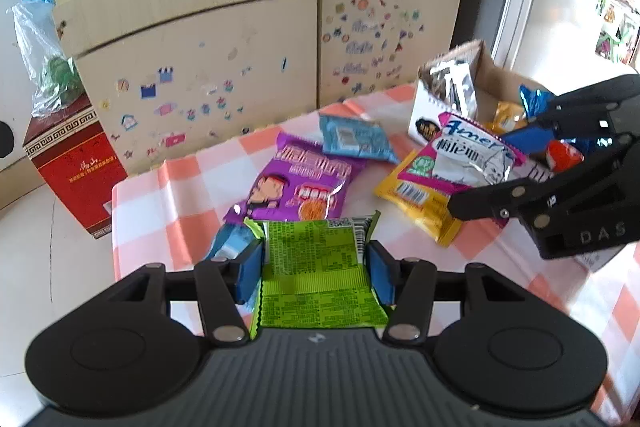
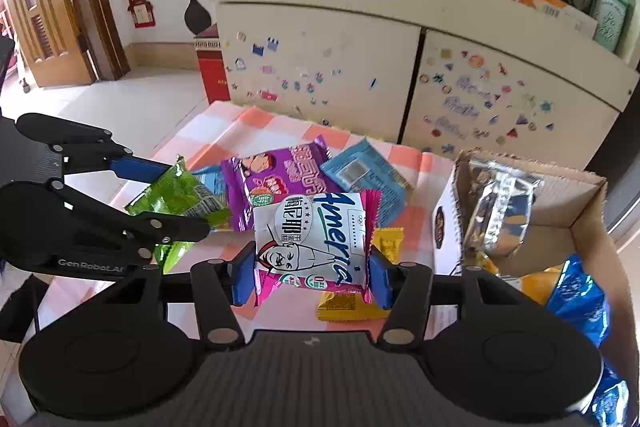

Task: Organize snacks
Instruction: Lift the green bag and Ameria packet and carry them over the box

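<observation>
We hold a green snack packet (image 1: 316, 275) pinched in our left gripper (image 1: 316, 269) and a white-and-pink snack packet (image 2: 312, 239) clamped in our right gripper (image 2: 312, 273). Both packets hang above the checked tablecloth (image 1: 168, 195), left of the cardboard box (image 2: 584, 211), over the purple packet (image 1: 300, 183).

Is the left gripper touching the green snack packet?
Touching. In the left wrist view the left gripper has its blue pads pressed against both sides of the green snack packet, which is pinched between the jaws.
</observation>
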`<state>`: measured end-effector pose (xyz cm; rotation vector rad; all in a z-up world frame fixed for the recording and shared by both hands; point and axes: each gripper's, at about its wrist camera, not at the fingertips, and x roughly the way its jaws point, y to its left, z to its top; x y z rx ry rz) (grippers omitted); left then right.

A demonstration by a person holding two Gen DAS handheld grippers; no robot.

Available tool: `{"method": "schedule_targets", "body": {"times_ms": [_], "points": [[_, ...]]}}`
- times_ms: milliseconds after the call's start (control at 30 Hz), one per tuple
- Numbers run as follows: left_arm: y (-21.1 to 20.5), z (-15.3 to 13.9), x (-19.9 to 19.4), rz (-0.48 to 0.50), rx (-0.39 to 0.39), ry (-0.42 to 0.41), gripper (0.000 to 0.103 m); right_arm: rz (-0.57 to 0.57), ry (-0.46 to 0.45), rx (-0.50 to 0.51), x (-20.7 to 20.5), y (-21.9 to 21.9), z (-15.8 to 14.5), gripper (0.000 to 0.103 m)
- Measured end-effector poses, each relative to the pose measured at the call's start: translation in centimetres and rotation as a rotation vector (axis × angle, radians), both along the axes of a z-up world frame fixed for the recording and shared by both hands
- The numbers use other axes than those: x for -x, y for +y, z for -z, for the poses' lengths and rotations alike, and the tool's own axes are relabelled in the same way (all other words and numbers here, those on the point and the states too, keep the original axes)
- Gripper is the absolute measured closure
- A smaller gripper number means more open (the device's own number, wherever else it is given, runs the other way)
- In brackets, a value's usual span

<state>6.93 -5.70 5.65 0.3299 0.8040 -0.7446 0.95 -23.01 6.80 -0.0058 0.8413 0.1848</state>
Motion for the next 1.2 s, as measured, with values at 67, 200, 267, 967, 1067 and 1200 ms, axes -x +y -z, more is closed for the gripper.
{"method": "schedule_targets", "body": {"times_ms": [67,200,267,967,1067,1200], "points": [[-0.4,-0.3,0.0,-0.002,0.012,-0.005,0.049,0.009,-0.012,0.0,0.1,-0.2,-0.3,0.041],[-1.2,-0.7,-0.1,-0.014,0.036,-0.01,0.049,0.034,-0.04,-0.001,0.5,-1.1,-1.2,0.041],[-1.7,-1.0,-0.1,-0.018,0.051,-0.009,0.049,0.049,-0.054,0.0,0.6,-1.7,-1.6,0.041],[-9.1,-2.7,1.3,0.04,0.207,0.006,0.049,0.331,-0.195,-0.025,4.4,-11.5,-6.0,0.041],[-10.5,-3.2,1.4,0.056,0.233,0.004,0.049,0.381,-0.196,-0.039,4.8,-12.7,-6.0,0.041],[-12.4,-3.5,1.6,0.074,0.268,0.011,0.049,0.426,-0.194,-0.064,5.2,-13.7,-5.9,0.041]]}}
